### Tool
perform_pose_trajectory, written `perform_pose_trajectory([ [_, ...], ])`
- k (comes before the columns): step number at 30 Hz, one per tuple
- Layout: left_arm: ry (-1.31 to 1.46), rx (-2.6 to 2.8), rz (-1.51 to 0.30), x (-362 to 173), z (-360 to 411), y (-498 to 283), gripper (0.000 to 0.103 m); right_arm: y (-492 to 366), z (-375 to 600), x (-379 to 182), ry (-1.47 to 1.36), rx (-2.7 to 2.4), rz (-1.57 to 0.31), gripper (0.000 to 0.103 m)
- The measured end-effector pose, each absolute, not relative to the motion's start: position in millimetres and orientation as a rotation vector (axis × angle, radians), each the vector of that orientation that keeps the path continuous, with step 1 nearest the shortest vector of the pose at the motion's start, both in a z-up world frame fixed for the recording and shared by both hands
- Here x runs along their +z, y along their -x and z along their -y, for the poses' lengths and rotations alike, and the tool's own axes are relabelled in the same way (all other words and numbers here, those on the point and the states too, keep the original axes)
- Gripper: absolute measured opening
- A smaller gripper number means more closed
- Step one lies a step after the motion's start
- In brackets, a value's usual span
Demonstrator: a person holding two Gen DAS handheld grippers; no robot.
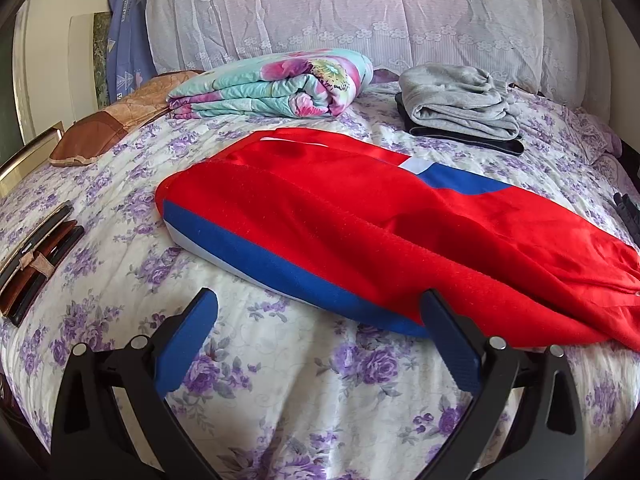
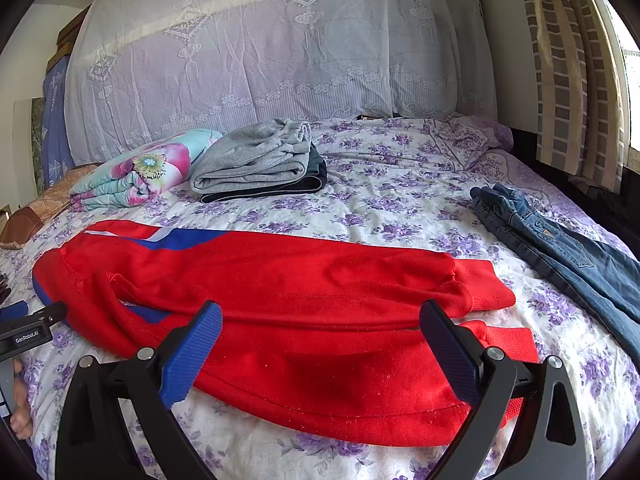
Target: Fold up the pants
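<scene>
1. the red pants (image 2: 280, 300) lie flat on the bed (image 2: 400, 208), one leg over the other, long axis running left to right across the near edge.
2. the waist end, with its blue stripe (image 1: 256, 256), is off to the left; the cuffs (image 2: 500, 320) are to the right.
3. the left gripper (image 1: 320, 320) hangs just short of the waist end, jaws spread wide, holding nothing; its right finger (image 1: 448, 336) sits against the blue edge, though i can't tell if it touches.
4. the right gripper (image 2: 320, 336) is over the lower legs near the cuffs, jaws likewise wide apart and empty, cloth showing between them.
5. so each hand is nearest its own end, and the next fold likely brings the cuffs across to the waist, the right hand having the shorter reach.
6. gray pants (image 2: 256, 160) lie folded farther back, and jeans (image 2: 560, 240) wait at the right, well apart.
</scene>
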State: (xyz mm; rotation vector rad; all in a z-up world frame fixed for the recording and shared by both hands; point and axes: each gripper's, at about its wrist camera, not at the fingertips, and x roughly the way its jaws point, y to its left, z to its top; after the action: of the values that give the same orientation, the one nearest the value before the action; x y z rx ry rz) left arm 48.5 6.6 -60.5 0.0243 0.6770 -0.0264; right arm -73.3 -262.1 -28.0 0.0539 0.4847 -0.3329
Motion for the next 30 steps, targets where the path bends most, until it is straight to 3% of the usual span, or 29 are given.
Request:
perform_pose_trajectory([
  [30,-0.004,-0.029,-0.683,-64.3,-14.0,-51.3,0.099,73.4,262.0,-27.9,-0.056,-0.331,-0.49,0.1],
])
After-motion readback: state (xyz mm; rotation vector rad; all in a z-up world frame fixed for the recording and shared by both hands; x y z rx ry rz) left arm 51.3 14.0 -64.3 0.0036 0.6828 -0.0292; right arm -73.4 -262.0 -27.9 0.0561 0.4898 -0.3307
